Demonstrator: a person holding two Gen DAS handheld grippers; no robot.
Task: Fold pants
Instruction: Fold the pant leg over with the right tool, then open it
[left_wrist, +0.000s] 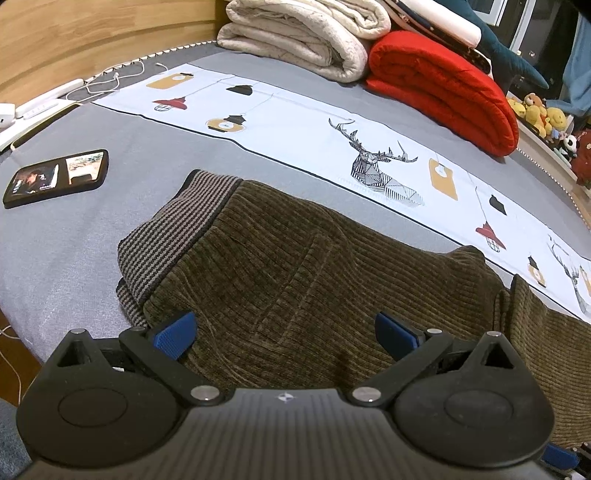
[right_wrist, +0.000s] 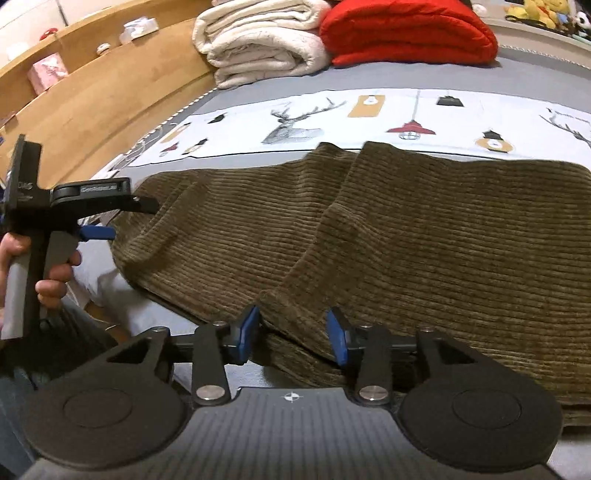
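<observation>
olive-brown corduroy pants (left_wrist: 295, 266) lie folded on a grey bed sheet (left_wrist: 74, 251), filling the centre of the left wrist view, with the striped waistband (left_wrist: 173, 236) at about 9 o'clock from their middle. the left gripper (left_wrist: 284, 332) hangs over them at 6 o'clock with its blue pads spread wide and nothing pinched. in the right wrist view the right gripper (right_wrist: 291, 332) sits at 6 o'clock with its jaws partly apart, a folded edge of the pants (right_wrist: 406, 236) lying between the pads without being squeezed, so released. at 9 o'clock there a hand (right_wrist: 44, 266) holds the left gripper's handle. a phone (left_wrist: 55, 177) lies at 10 o'clock in the left view, well apart from the pants. a cream blanket (left_wrist: 303, 33) and a red blanket (left_wrist: 443, 85) are stacked at 12 to 1 o'clock.
</observation>
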